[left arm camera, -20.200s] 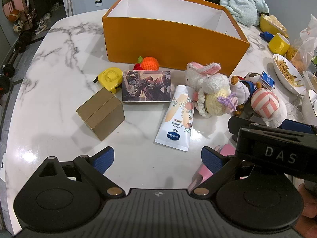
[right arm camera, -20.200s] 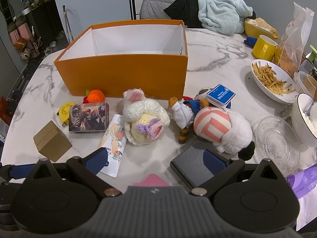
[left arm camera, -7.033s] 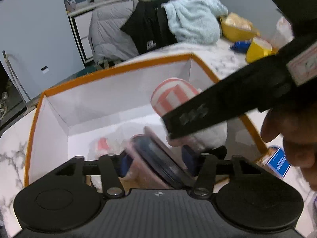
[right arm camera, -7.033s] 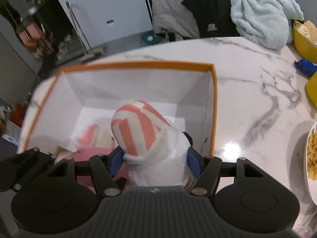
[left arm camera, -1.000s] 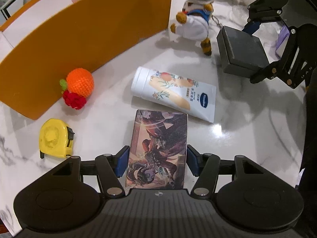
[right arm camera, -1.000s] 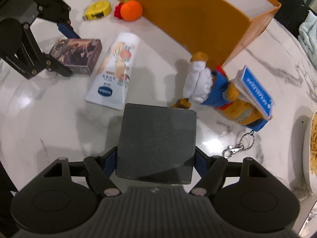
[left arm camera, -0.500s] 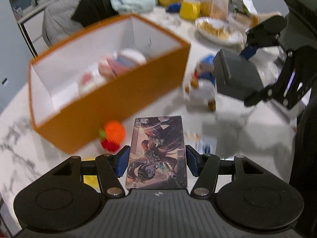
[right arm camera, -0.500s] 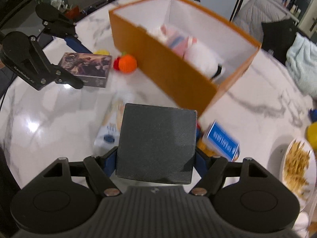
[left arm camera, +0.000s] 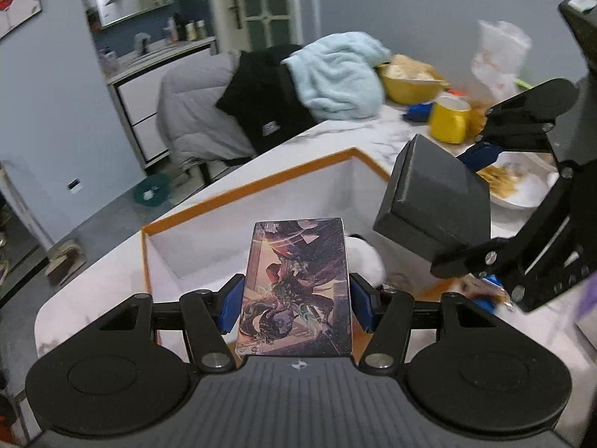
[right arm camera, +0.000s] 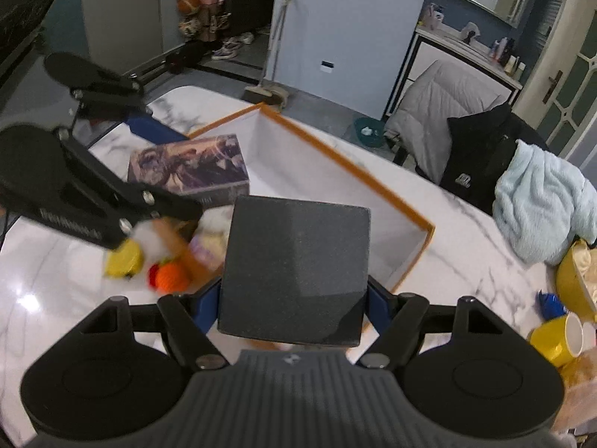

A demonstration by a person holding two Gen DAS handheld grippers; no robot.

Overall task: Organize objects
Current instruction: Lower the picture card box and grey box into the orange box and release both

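Observation:
My left gripper (left arm camera: pixel 296 300) is shut on an illustrated card box (left arm camera: pixel 296 283) and holds it above the open orange box (left arm camera: pixel 238 190). My right gripper (right arm camera: pixel 293 306) is shut on a dark grey box (right arm camera: pixel 294 272) and holds it above the same orange box (right arm camera: pixel 347 166). The grey box also shows in the left wrist view (left arm camera: pixel 434 201), and the card box in the right wrist view (right arm camera: pixel 188 168). A white plush (left arm camera: pixel 367 261) lies inside the orange box, mostly hidden by the card box.
A crocheted orange (right arm camera: pixel 171 276) and a yellow tape measure (right arm camera: pixel 123 257) lie on the marble table (right arm camera: pixel 48 283) beside the orange box. A yellow mug (left arm camera: pixel 449 119), a yellow bowl (left arm camera: pixel 410 87), a bowl of fries (left arm camera: pixel 511 186) and a blue towel (left arm camera: pixel 335 74) are at the far side.
Both grippers have risen from the table with their boxes and moved over the orange box. The views now look across the box's opening.

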